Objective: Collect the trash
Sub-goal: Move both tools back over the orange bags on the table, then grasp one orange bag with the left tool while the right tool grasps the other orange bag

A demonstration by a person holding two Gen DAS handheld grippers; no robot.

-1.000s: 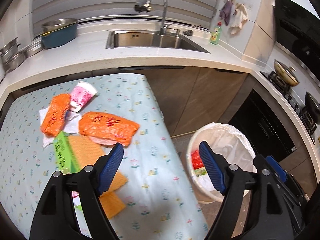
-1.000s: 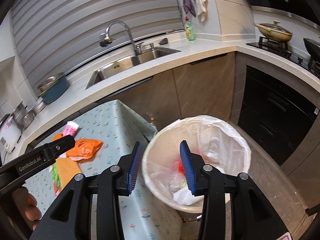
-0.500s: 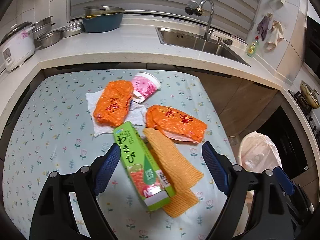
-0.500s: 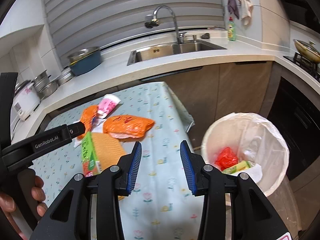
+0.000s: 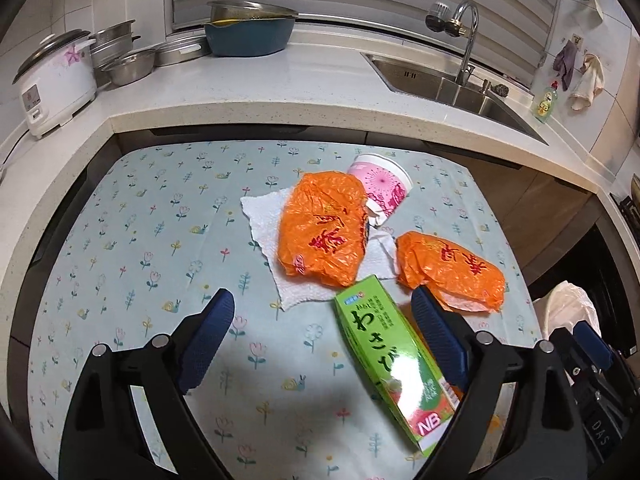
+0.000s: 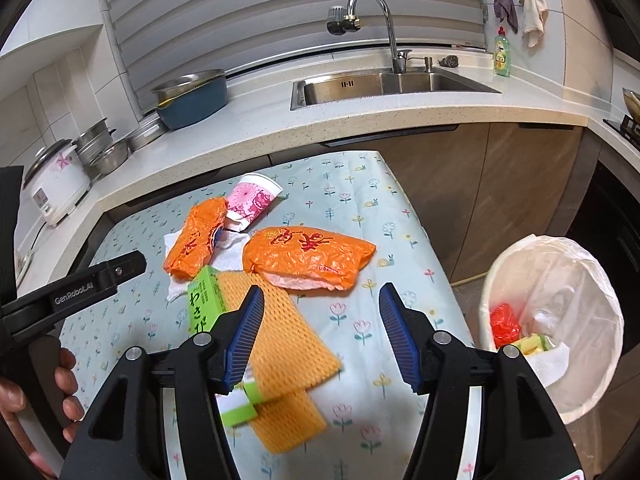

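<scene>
Trash lies on the flowered table (image 5: 140, 248): two orange wrappers (image 5: 326, 228) (image 5: 452, 266), a pink paper cup (image 5: 380, 188) on its side, a white paper towel (image 5: 264, 216), a green wasabi box (image 5: 394, 354) and orange foam netting (image 6: 280, 344). My left gripper (image 5: 322, 336) is open and empty above the table, the box by its right finger. My right gripper (image 6: 320, 332) is open and empty over the netting, near one orange wrapper (image 6: 308, 258). The box (image 6: 204, 304) lies partly behind its left finger. The white lined trash bin (image 6: 560, 264) stands on the floor at the right.
A counter runs behind the table with a sink (image 6: 384, 84), tap, blue basin (image 5: 248, 36), steel bowls and a rice cooker (image 5: 52, 80). The left gripper's body (image 6: 76, 284) and a hand show at the left of the right wrist view. The bin holds red and white trash.
Both grippers have swung left, away from the bin and over the table's trash. The right gripper's jaws have opened wider. Nothing was picked up.
</scene>
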